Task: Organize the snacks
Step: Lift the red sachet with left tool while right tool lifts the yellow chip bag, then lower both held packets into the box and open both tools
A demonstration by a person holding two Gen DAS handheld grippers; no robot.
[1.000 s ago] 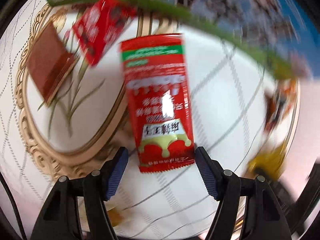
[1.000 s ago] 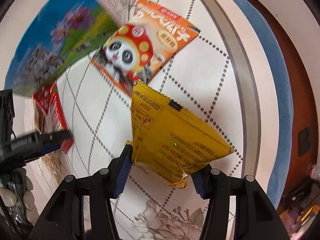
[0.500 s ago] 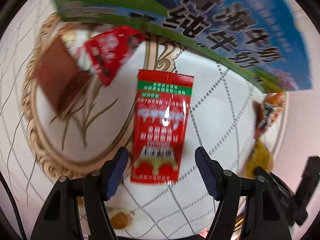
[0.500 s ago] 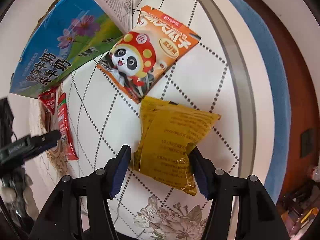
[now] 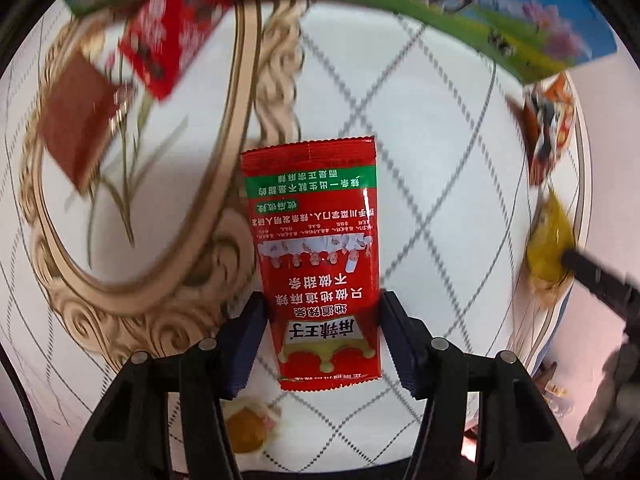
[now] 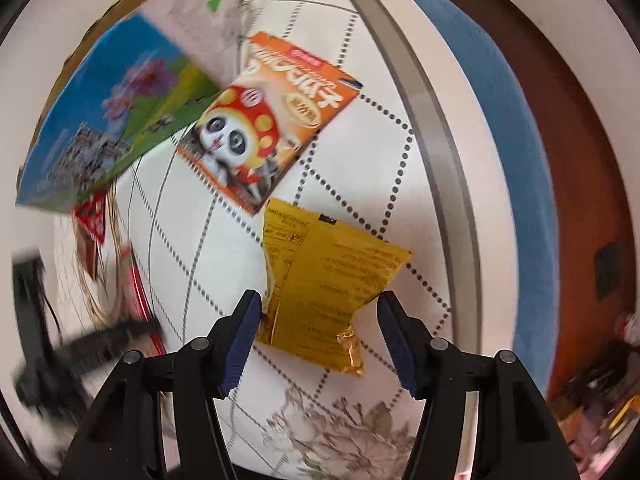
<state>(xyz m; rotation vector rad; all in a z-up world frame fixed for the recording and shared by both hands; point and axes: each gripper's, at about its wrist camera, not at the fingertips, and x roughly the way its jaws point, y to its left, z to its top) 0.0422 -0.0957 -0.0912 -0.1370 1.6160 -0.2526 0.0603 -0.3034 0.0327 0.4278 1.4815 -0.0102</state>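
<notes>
While the left gripper (image 5: pixel 322 322) brackets the red sachet (image 5: pixel 316 260) beside the milk carton (image 5: pixel 460 12), jaws not visibly clamped, the flat foil may slip.

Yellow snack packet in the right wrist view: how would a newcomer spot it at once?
Start at the blue-and-green milk carton lying on the white patterned table. Beside it lies the orange panda bag, and just below that is the yellow snack packet, between the right claw's fingers. It alone is plain yellow foil with fine print only.
</notes>
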